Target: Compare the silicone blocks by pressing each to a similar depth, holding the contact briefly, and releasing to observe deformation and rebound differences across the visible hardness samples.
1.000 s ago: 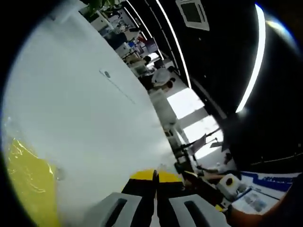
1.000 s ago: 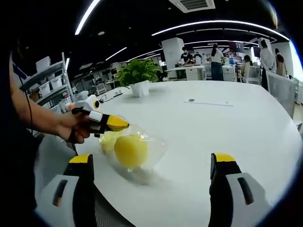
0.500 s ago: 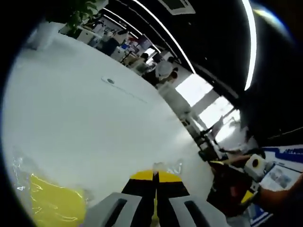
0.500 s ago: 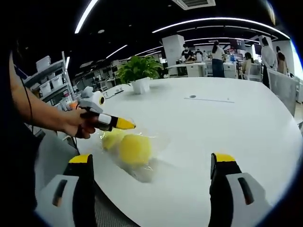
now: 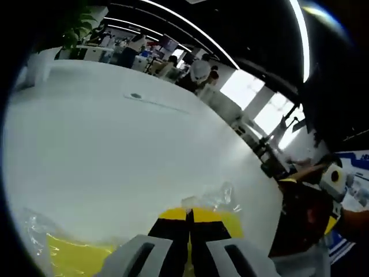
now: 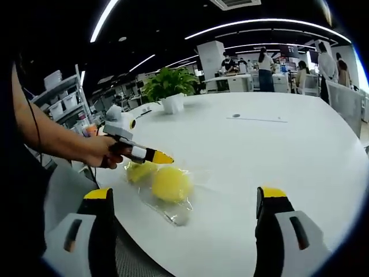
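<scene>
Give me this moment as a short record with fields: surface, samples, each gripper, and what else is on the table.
surface: round white table
samples: two yellow blocks wrapped in clear plastic, lying near the table's edge
left gripper: jaws shut, yellow tips just above the blocks, held in a hand
right gripper: jaws wide open, aimed toward the blocks, not touching them
other items: potted plant in a white pot farther back on the table
</scene>
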Demonstrator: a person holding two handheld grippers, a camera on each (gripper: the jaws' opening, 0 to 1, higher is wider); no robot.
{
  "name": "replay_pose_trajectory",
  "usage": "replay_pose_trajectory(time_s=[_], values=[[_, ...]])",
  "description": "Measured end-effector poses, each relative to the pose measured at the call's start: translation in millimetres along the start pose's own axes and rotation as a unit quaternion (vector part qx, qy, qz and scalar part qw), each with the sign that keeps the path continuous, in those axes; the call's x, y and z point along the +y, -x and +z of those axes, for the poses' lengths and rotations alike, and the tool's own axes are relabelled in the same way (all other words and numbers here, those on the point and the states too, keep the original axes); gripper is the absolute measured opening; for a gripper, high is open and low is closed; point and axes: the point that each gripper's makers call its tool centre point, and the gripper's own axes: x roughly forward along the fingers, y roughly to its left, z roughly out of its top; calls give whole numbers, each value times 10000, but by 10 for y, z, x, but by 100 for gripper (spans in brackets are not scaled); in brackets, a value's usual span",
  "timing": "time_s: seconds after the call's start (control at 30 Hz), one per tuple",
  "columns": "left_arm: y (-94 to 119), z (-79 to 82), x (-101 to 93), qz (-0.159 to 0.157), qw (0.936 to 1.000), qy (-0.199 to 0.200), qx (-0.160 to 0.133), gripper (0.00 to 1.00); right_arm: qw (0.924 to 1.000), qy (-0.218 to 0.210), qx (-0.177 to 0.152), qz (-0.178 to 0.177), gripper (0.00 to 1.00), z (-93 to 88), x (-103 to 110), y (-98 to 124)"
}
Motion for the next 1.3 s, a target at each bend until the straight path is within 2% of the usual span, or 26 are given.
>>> replay_pose_trajectory(time_s=[0.13, 0.23, 0.33, 0.47, 0.63, 0.77, 0.83, 0.87, 0.9, 0.97, 1.0, 1.07, 1.1, 1.13, 1.2, 1.27, 1.3], values=[[-32, -11, 11, 29, 9999, -107, 110, 0, 10000, -40, 20, -10, 96, -21, -1, 5], [-58, -46, 53, 125, 9988, -422, 230, 0, 10000, -18, 71, 4, 96, -39, 4, 3], [-83, -82, 102, 183, 9984, -456, 294, 0, 10000, -8, 61, 1, 96, -10, -5, 15], [-113, -147, 140, 158, 9944, -893, 547, 0, 10000, -18, 59, -38, 96, 10, -29, 33], [-164, -136, 141, 185, 9898, -1257, 640, 0, 10000, -71, 55, -18, 96, -7, -16, 50], [-162, -149, 176, 216, 9898, -1236, 673, 0, 9999, -113, 39, -46, 96, -20, -11, 45], [-159, -150, 200, 238, 9884, -1324, 707, 2, 9999, -131, 33, -51, 96, -27, -11, 34], [-150, -136, 211, 279, 9857, -1494, 729, 3, 9999, -140, 27, -50, 96, -29, -10, 29], [-146, -112, 243, 384, 9839, -1591, 714, 7, 9999, -162, 30, -46, 96, -38, -6, 18], [-144, -80, 270, 398, 9861, -1475, 657, 13, 9998, -180, 29, -50, 96, -39, -3, 5], [-142, -61, 285, 394, 9862, -1486, 618, 21, 9998, -188, 19, -50, 96, -34, -1, 3], [-102, 56, 294, 347, 9823, -1786, 442, 40, 9998, -214, -41, -45, 96, -3, 3, 6], [-45, 176, 193, 137, 9828, -1835, 187, 57, 9997, -220, -68, -46, 96, 9, 1, 13], [-1, 261, 129, 32, 9844, -1757, 7, 67, 9997, -212, -99, -31, 96, 19, 1, 22], [151, 413, 9, -217, 9835, -1780, -228, 82, 9999, -88, -92, -3, 96, 7, -4, 27], [296, 510, -28, -242, 9784, -2012, -406, 94, 9999, -105, -78, -25, 96, -5, -24, 27], [412, 541, -13, -191, 9718, -2307, -441, 100, 9998, -153, -158, -32, 96, 26, -33, 26]])
